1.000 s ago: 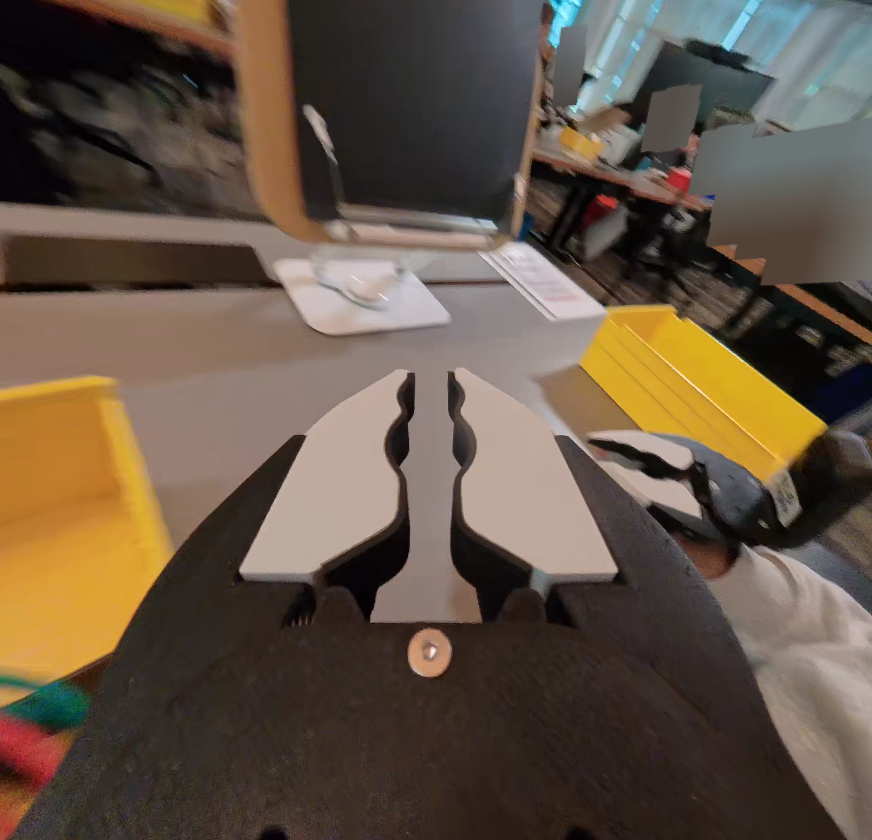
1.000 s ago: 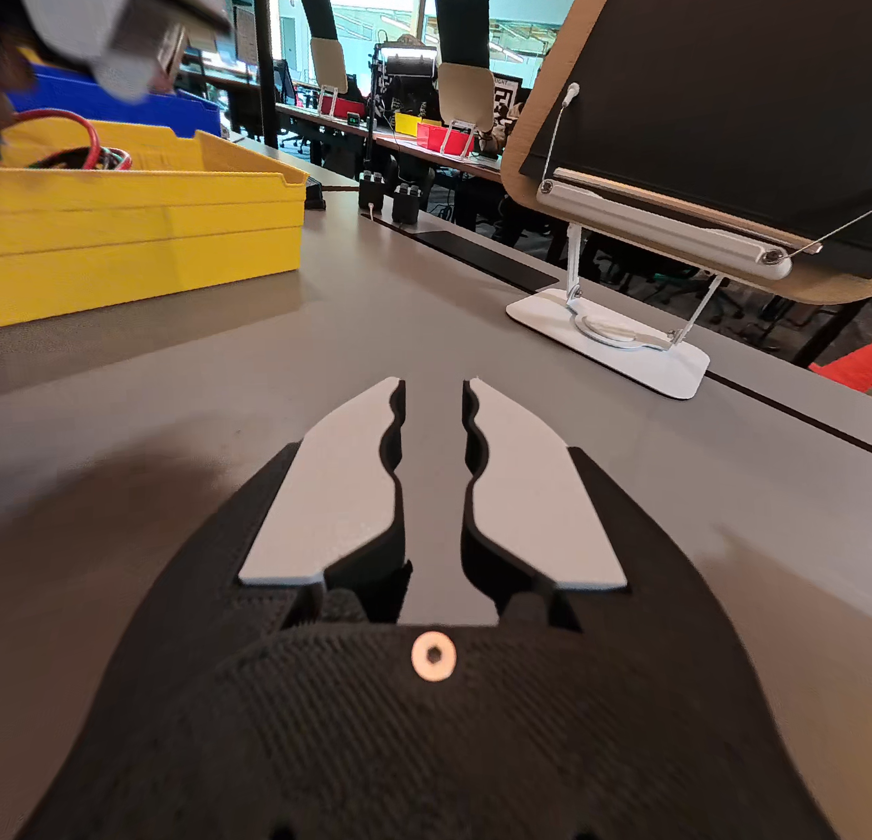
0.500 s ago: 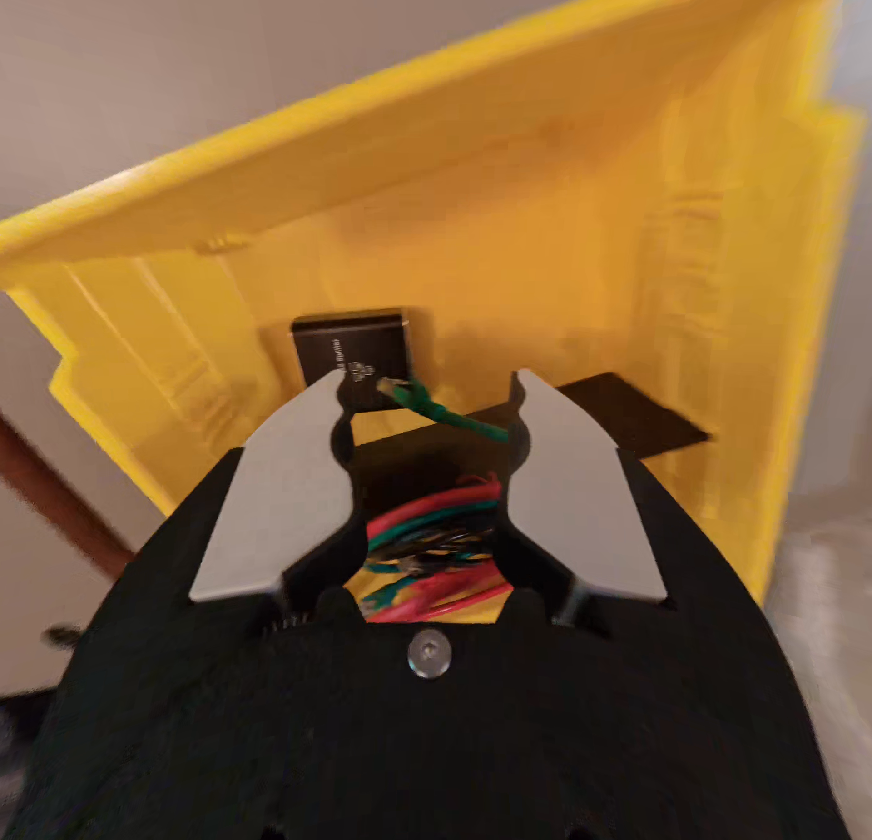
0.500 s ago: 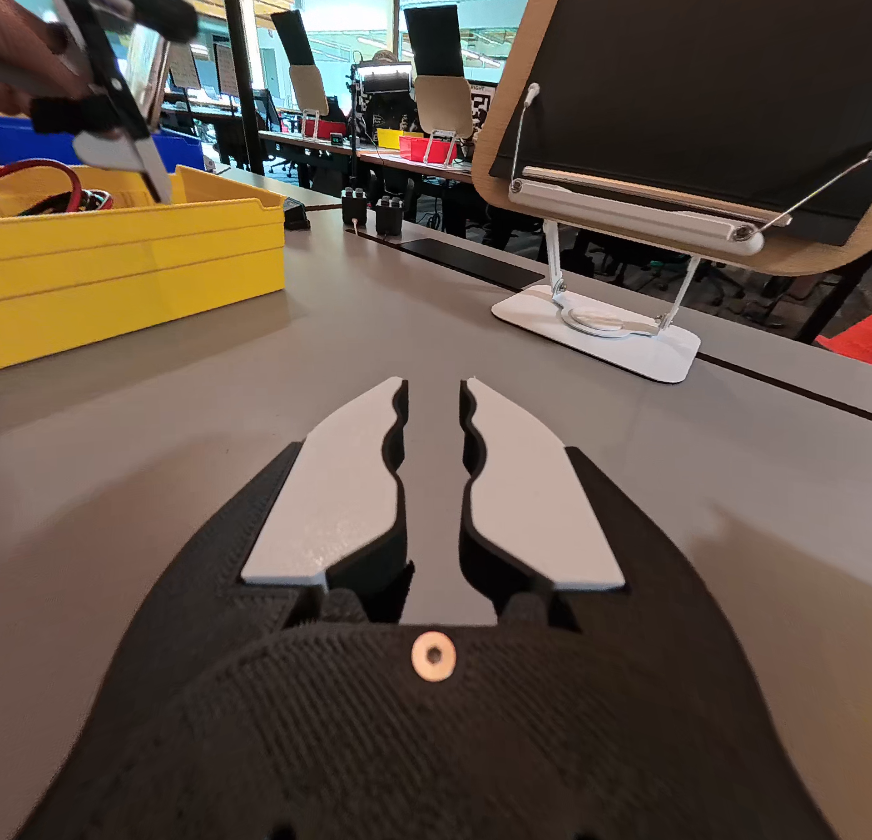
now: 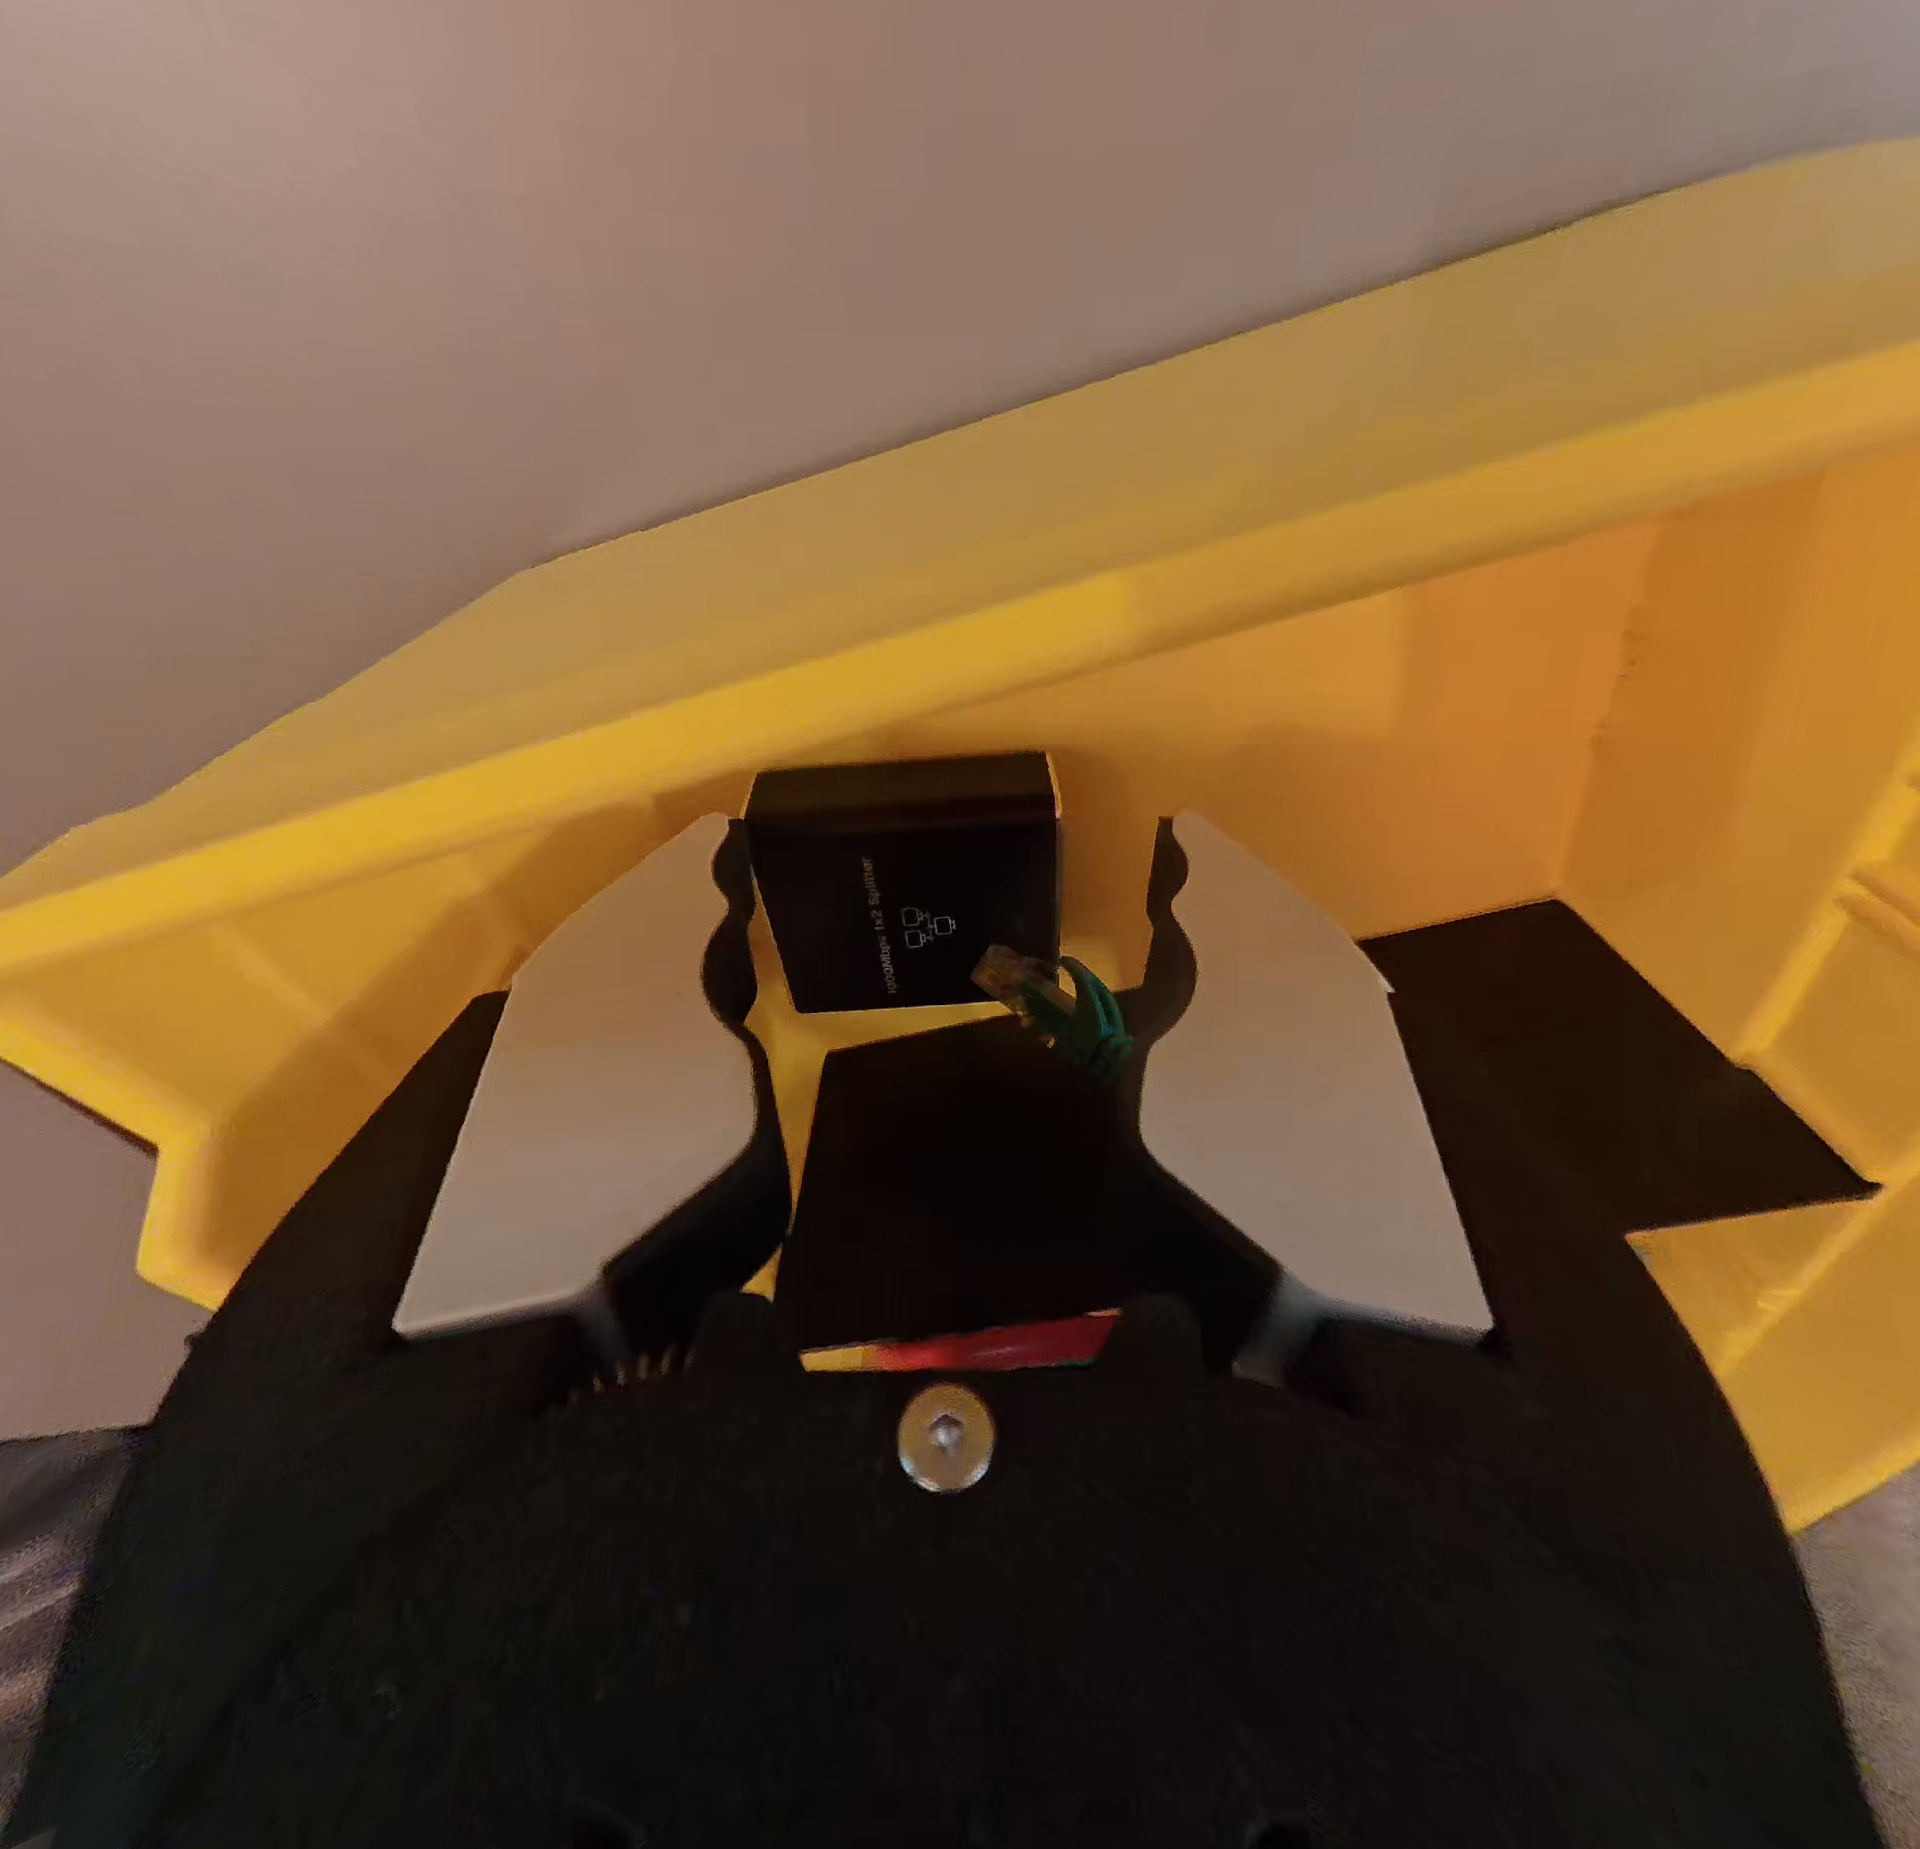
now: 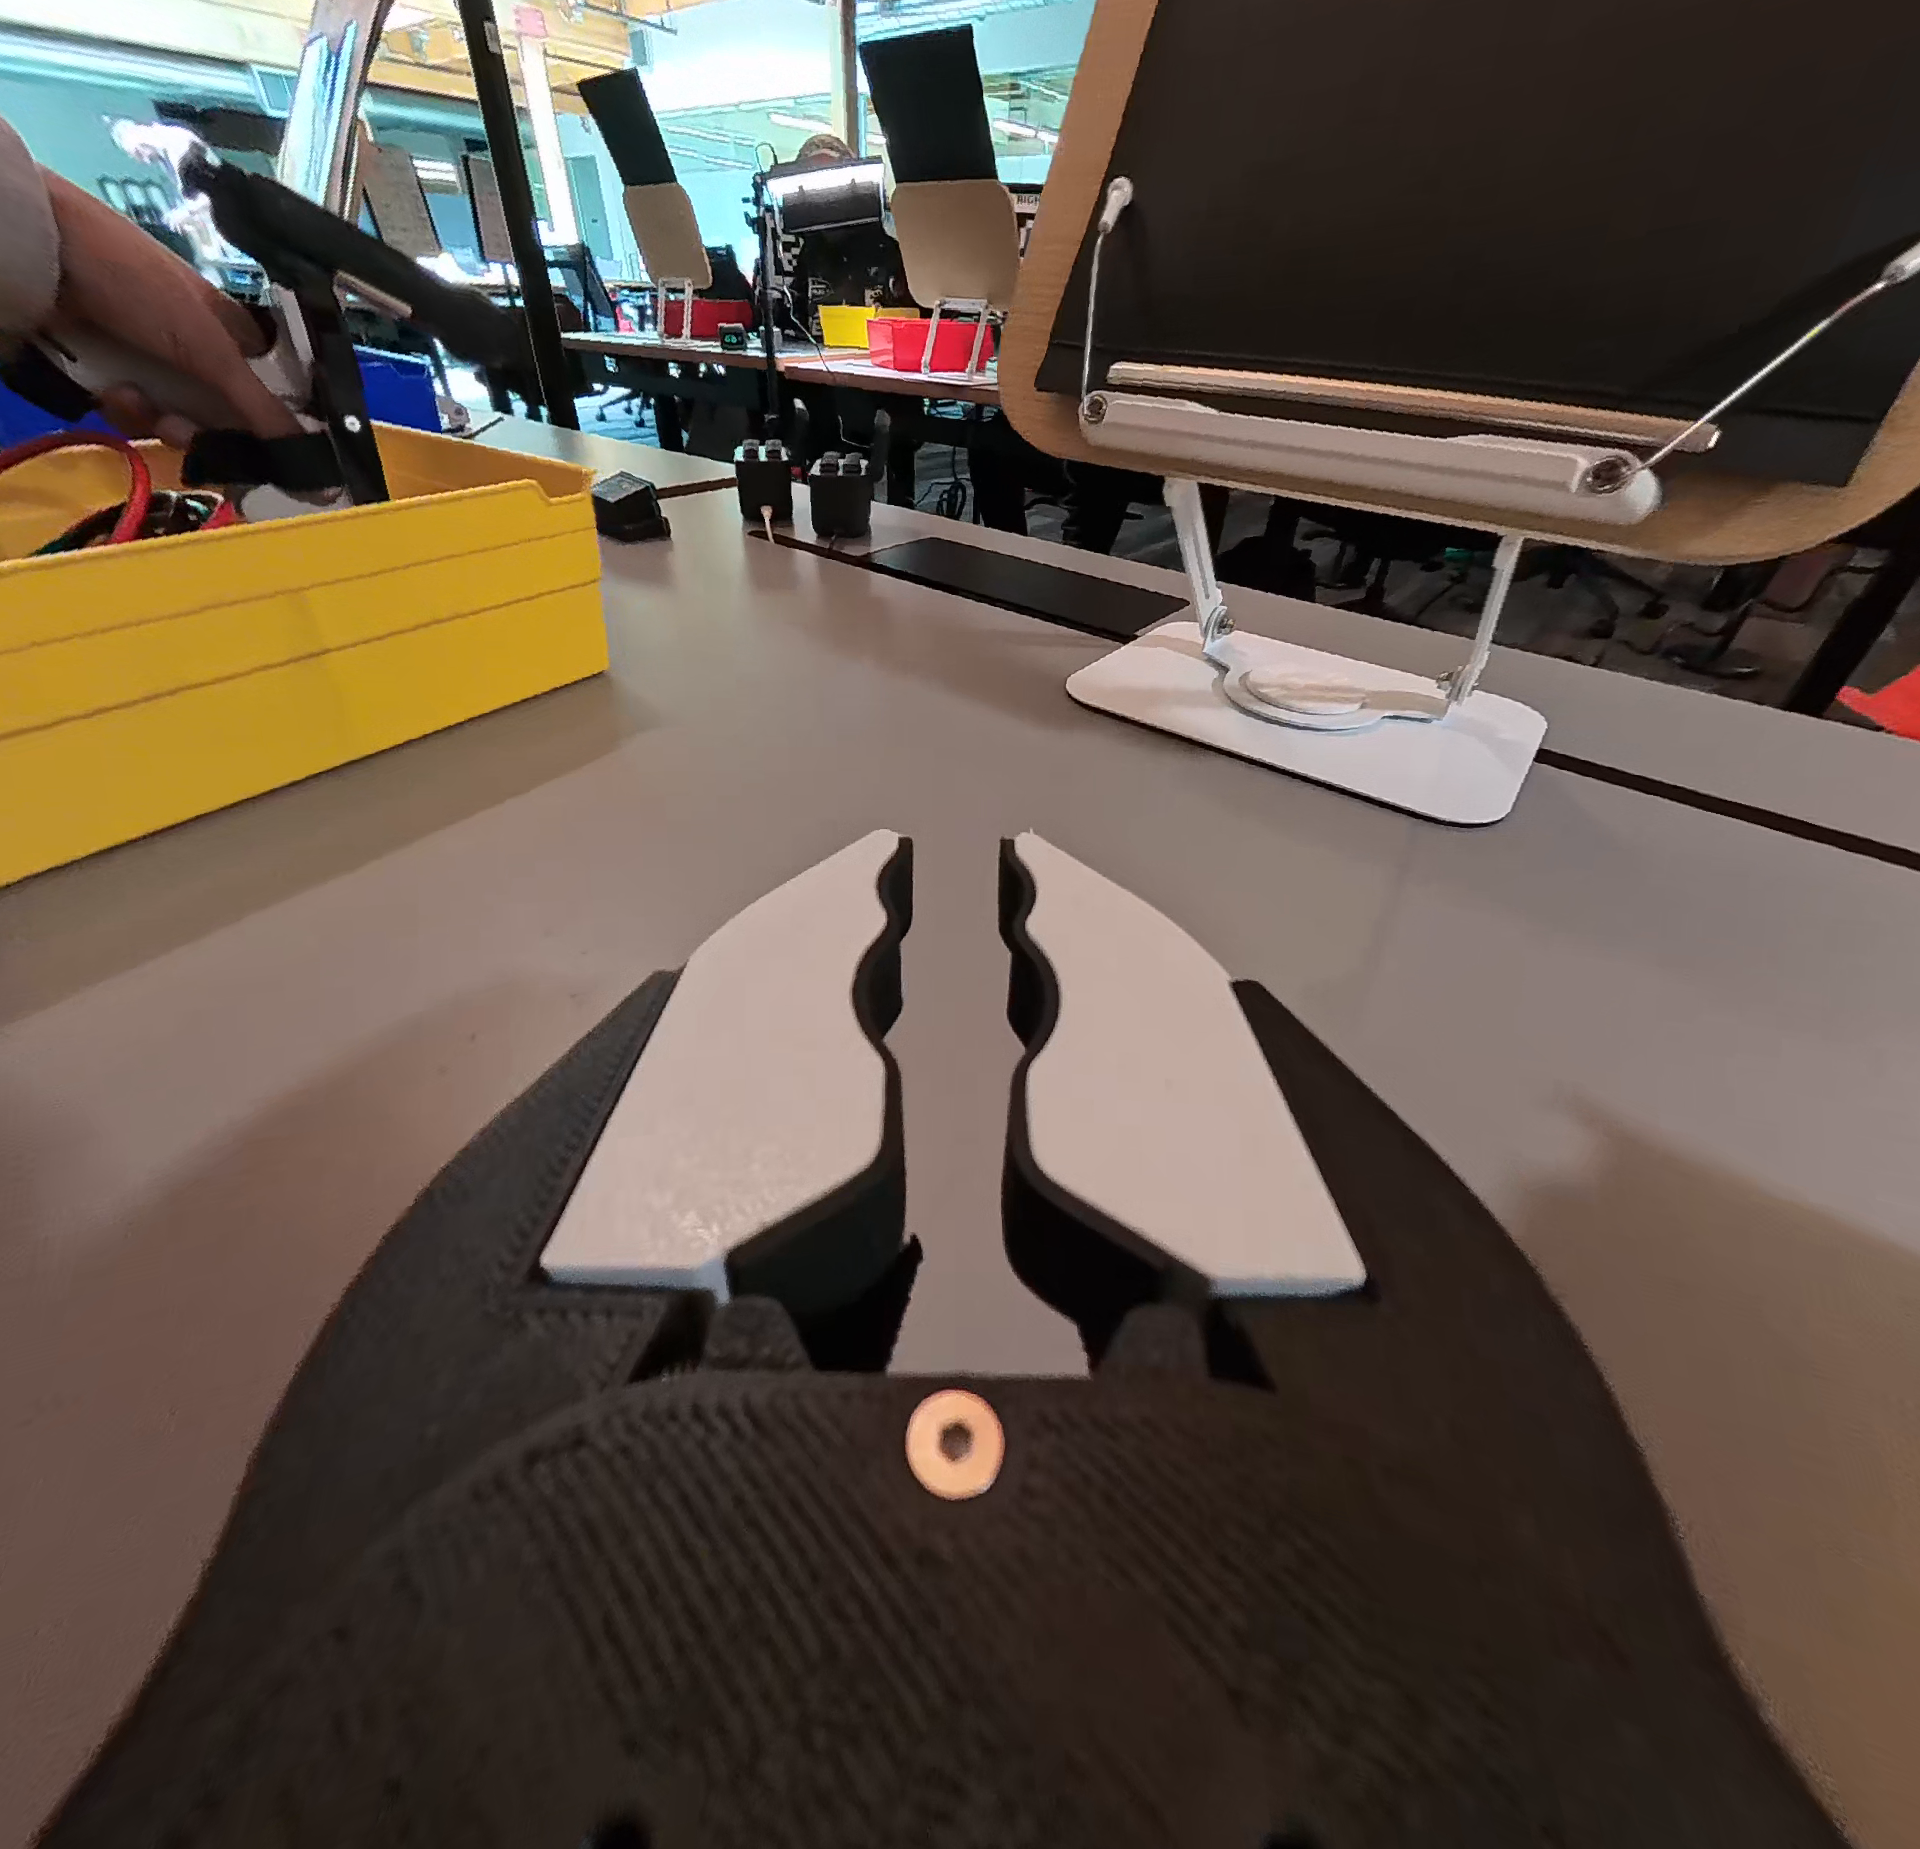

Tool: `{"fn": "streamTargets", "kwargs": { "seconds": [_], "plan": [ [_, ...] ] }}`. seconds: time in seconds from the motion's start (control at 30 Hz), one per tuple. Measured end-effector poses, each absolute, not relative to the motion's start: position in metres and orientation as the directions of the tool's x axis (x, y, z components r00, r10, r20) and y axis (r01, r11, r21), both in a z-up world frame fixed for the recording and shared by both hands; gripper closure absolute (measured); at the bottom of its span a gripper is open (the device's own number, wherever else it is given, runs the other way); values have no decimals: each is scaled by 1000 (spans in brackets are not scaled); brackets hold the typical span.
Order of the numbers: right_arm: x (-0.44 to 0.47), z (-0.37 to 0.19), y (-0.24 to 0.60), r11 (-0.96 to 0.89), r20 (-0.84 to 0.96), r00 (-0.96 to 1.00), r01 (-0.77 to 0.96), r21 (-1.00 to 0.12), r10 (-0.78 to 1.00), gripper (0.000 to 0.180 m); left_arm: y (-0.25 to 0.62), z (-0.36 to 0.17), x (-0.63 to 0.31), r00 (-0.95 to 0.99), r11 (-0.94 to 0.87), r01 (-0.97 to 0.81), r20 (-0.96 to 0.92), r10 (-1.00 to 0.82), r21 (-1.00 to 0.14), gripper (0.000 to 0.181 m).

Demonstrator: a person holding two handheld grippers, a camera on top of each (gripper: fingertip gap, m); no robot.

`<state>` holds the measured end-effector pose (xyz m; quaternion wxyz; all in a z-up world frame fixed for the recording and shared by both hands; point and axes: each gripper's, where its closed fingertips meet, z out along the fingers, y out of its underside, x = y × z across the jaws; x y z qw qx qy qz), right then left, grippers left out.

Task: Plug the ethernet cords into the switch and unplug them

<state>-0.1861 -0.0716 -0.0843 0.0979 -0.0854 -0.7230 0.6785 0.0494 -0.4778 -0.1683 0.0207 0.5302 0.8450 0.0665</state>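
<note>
In the left wrist view my left gripper [image 5: 940,833] is open and reaches down into a yellow bin [image 5: 1039,594]. Its fingertips stand on either side of a small black switch [image 5: 904,895] that lies against the bin's wall, without touching it. A green ethernet cord's plug [image 5: 1049,999] lies loose at the switch's near right corner. Red cords [image 5: 987,1344] show blurred under the gripper body. My right gripper [image 6: 956,843] is shut but for a narrow slit, empty, low over the grey table. Its view shows the left gripper [image 6: 301,459] dipped into the bin [image 6: 312,636].
A black mat [image 5: 1558,1072] lies on the bin floor. A dark board on a white stand [image 6: 1309,719] stands at the table's far right. Small black boxes [image 6: 800,490] sit at the table's back. Red and green cords [image 6: 125,495] lie coiled in the bin.
My left gripper swung from over the table down into the yellow bin, opened wide and closed in on the switch. My right gripper has drifted only slightly.
</note>
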Motion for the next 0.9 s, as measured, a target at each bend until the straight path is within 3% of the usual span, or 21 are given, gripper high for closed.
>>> {"fn": "streamTargets", "kwargs": {
  "seconds": [0.3,0.5,0.63,0.9],
  "plan": [
    [-189,-81,-66,31,-25,-967,34,-999,252,164,-470,-171,52,-408,398,897,10,913,191,94],
    [-188,-80,-66,25,-25,-968,32,-999,250,164,-455,-160,32,-429,419,903,169,887,90,94],
    [-189,-80,-66,25,-30,-968,38,-999,249,164,-463,-164,50,-360,349,921,37,932,173,90],
    [-189,-82,-67,34,-25,-968,34,-999,250,164,-460,-172,64,-353,314,892,65,934,324,84]
  ]
}}
